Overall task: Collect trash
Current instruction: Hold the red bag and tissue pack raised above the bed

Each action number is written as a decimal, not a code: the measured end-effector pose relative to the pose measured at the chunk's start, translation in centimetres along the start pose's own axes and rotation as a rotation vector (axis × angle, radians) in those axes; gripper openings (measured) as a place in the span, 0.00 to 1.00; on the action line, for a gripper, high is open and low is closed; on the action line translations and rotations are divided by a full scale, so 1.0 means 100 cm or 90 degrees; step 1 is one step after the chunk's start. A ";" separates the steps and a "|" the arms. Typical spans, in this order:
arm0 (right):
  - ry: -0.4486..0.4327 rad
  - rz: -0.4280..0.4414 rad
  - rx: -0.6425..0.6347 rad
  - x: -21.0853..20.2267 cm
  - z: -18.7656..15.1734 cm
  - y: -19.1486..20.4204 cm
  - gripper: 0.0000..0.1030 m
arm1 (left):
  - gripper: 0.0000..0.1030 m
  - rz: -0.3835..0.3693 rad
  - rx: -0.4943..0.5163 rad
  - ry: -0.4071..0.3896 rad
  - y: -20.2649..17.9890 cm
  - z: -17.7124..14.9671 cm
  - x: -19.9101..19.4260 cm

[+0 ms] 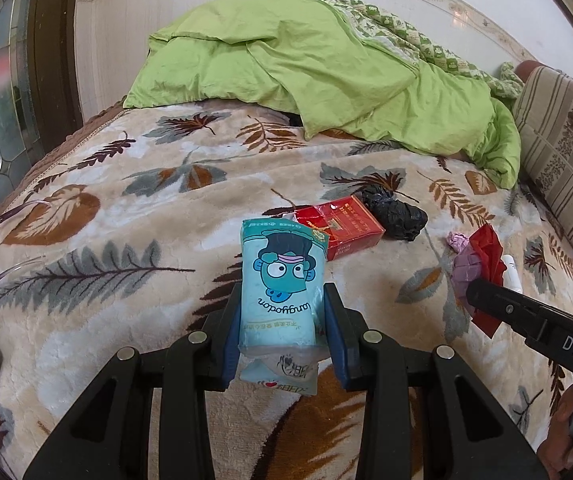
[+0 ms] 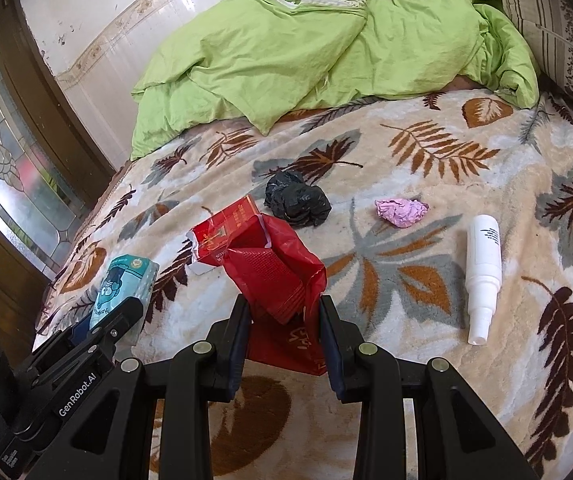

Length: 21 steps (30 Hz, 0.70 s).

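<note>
2 pieces of trash are already gripped above the bed [image 2: 426, 208]: the left gripper [image 1: 282, 320] has its jaws clamped on a blue tissue pack [image 1: 280, 280] (cartoon face printed on it), and the right gripper [image 2: 282, 320] has its jaws clamped on a red plastic bag [image 2: 282, 276]. Farther off on the leaf-patterned blanket lie a red cigarette box [image 1: 342, 228], a crumpled black bag [image 2: 296, 198], a pink paper wad [image 2: 400, 211] and, to the right, a white spray bottle [image 2: 483, 272]. Green bedding [image 2: 326, 56] is heaped at the far end.

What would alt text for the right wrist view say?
The right gripper clamps a crumpled red plastic bag above a leaf-patterned blanket. On the blanket lie a red carton, a black bag wad, pink paper and a white bottle.
</note>
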State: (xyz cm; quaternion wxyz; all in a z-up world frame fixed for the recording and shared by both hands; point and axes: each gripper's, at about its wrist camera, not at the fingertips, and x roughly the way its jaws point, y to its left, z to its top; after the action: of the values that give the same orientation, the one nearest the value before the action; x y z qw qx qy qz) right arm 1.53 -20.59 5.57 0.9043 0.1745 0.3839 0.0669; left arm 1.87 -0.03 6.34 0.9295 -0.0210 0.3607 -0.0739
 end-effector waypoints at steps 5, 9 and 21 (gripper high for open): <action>0.000 0.001 -0.001 0.000 0.000 0.000 0.35 | 0.34 -0.001 0.002 0.002 -0.002 0.000 0.000; 0.000 0.001 0.000 0.000 0.000 0.000 0.35 | 0.34 0.000 0.002 0.001 -0.003 0.000 0.000; -0.007 0.007 0.015 -0.009 -0.001 -0.001 0.34 | 0.34 -0.005 0.012 -0.007 -0.011 -0.001 -0.007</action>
State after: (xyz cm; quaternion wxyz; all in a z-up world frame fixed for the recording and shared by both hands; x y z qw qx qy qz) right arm 0.78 -20.88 6.08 0.9038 0.1877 0.3790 0.0662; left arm 1.18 -0.99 6.83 0.9313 -0.0143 0.3548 -0.0807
